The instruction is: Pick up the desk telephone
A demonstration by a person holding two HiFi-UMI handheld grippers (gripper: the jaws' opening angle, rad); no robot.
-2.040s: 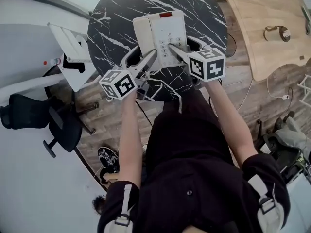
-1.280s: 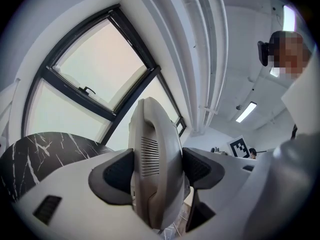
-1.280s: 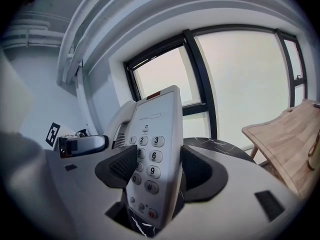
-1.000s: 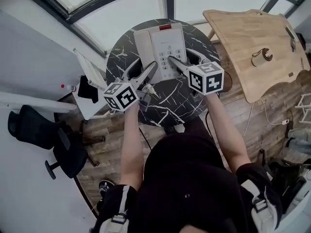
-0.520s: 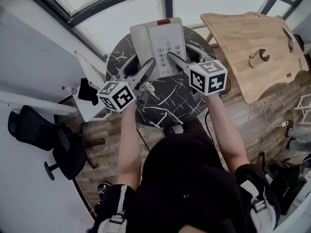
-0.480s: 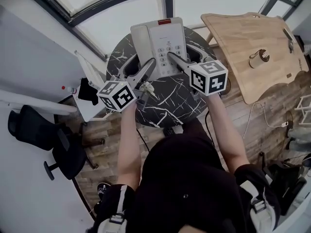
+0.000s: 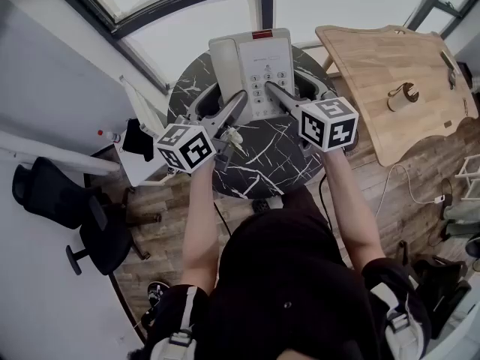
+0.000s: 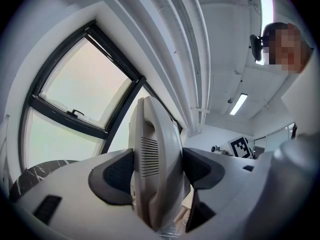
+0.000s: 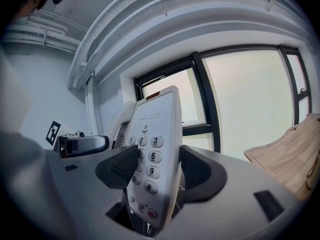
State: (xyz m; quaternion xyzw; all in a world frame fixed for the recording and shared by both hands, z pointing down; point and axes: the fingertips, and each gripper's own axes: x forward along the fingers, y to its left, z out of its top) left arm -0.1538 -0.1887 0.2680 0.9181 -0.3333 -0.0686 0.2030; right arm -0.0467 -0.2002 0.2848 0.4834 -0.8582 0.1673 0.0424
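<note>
One round, black-marbled worktop (image 7: 262, 163) fills the middle of the head view. Above its far part the pale desk telephone (image 7: 255, 62) is held off the surface, keypad facing up. The left gripper (image 7: 217, 102) has it at the handset side, the right gripper (image 7: 292, 88) at the keypad side. The left fingers (image 8: 112, 176) pinch the handset edge. The right fingers (image 9: 197, 174) pinch the keypad edge, with dark pads pressed on both faces.
</note>
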